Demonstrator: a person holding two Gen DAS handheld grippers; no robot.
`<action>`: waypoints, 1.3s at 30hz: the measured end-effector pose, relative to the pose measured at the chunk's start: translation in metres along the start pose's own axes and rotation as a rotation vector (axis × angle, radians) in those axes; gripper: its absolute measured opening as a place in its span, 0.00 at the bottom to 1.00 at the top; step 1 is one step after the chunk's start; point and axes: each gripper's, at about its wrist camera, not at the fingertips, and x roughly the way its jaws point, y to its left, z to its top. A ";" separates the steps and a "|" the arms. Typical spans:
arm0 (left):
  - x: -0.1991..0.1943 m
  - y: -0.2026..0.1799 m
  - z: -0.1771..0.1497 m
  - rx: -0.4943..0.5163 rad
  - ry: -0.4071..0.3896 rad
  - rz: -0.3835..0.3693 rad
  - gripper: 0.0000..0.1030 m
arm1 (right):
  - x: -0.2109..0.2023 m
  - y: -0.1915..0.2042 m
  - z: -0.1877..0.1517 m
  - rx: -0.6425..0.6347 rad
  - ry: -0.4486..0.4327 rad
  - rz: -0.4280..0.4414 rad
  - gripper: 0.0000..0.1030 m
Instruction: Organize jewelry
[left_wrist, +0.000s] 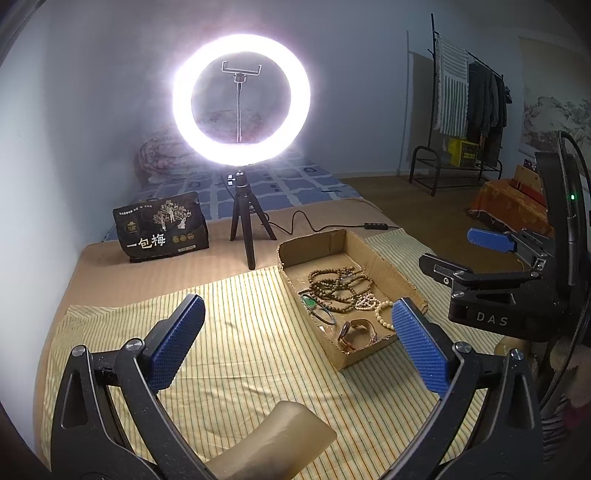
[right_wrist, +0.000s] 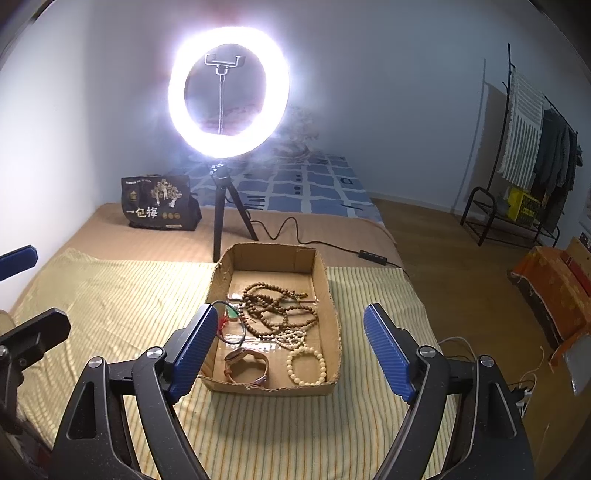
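A shallow cardboard box (right_wrist: 320, 273) (left_wrist: 373, 254) sits on the striped yellow cloth (right_wrist: 118, 295). In it lie brown bead strings (right_wrist: 273, 306) (left_wrist: 340, 282), a white bead bracelet (right_wrist: 306, 365) (left_wrist: 382, 314), a brown watch (right_wrist: 246, 365) (left_wrist: 356, 332) and a green pendant on a cord (right_wrist: 232, 314) (left_wrist: 308, 302). My right gripper (right_wrist: 291, 347) is open and empty, hovering above the box's near end. My left gripper (left_wrist: 295, 343) is open and empty over the cloth, left of the box. The right gripper also shows in the left wrist view (left_wrist: 461, 254).
A lit ring light on a tripod (right_wrist: 225, 206) stands behind the box, its cable (right_wrist: 295, 229) trailing right. A black snack bag (right_wrist: 159, 203) stands at the back left. A beige object (left_wrist: 273, 443) lies under my left gripper. A clothes rack (right_wrist: 535, 155) stands at the far right.
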 end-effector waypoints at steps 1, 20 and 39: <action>0.001 0.001 0.000 -0.004 0.003 -0.004 1.00 | 0.000 0.000 0.000 0.001 0.000 0.001 0.79; 0.001 0.003 -0.001 -0.017 0.005 -0.004 1.00 | 0.004 0.001 -0.001 0.010 0.003 0.007 0.79; 0.000 0.003 -0.002 -0.016 0.004 -0.004 1.00 | 0.004 0.002 -0.001 0.012 0.003 0.008 0.79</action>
